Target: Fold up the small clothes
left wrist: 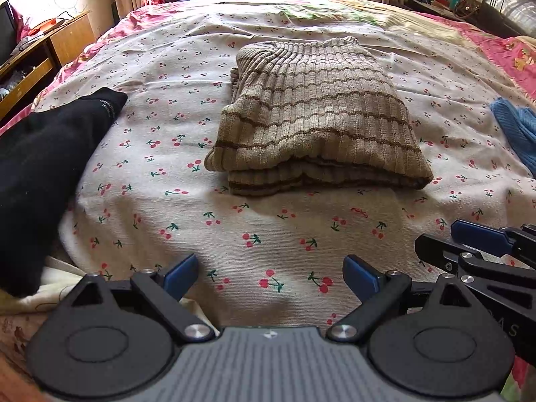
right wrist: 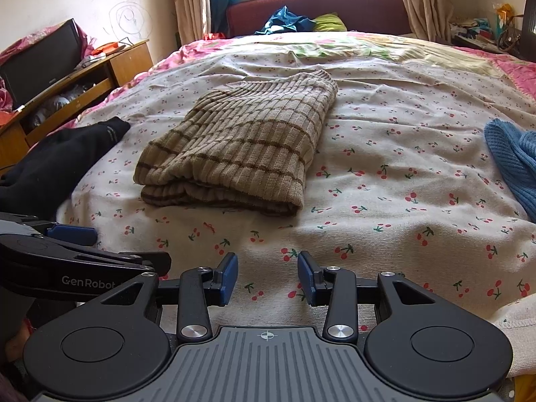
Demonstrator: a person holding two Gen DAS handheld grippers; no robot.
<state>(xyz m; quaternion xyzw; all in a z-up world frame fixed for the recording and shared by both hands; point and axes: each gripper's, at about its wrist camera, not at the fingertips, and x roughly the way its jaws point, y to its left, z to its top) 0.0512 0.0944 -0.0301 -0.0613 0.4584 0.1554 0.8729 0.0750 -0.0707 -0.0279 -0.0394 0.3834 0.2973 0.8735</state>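
A beige ribbed sweater with brown stripes (left wrist: 311, 117) (right wrist: 241, 144) lies folded into a thick rectangle in the middle of the cherry-print bed sheet (left wrist: 268, 234) (right wrist: 385, 184). My left gripper (left wrist: 269, 276) hovers over the sheet in front of the sweater, open, with nothing between its blue pads. My right gripper (right wrist: 268, 278) is beside it, also short of the sweater, open and empty. The right gripper's arm shows at the right edge of the left wrist view (left wrist: 475, 244); the left gripper's arm shows at the left of the right wrist view (right wrist: 77, 268).
A black garment (left wrist: 43, 167) (right wrist: 57, 164) lies at the bed's left edge. A blue knit garment (left wrist: 516, 134) (right wrist: 512, 164) lies at the right. A wooden desk (right wrist: 83, 77) stands left of the bed, a dark red headboard (right wrist: 318, 13) with loose clothes behind.
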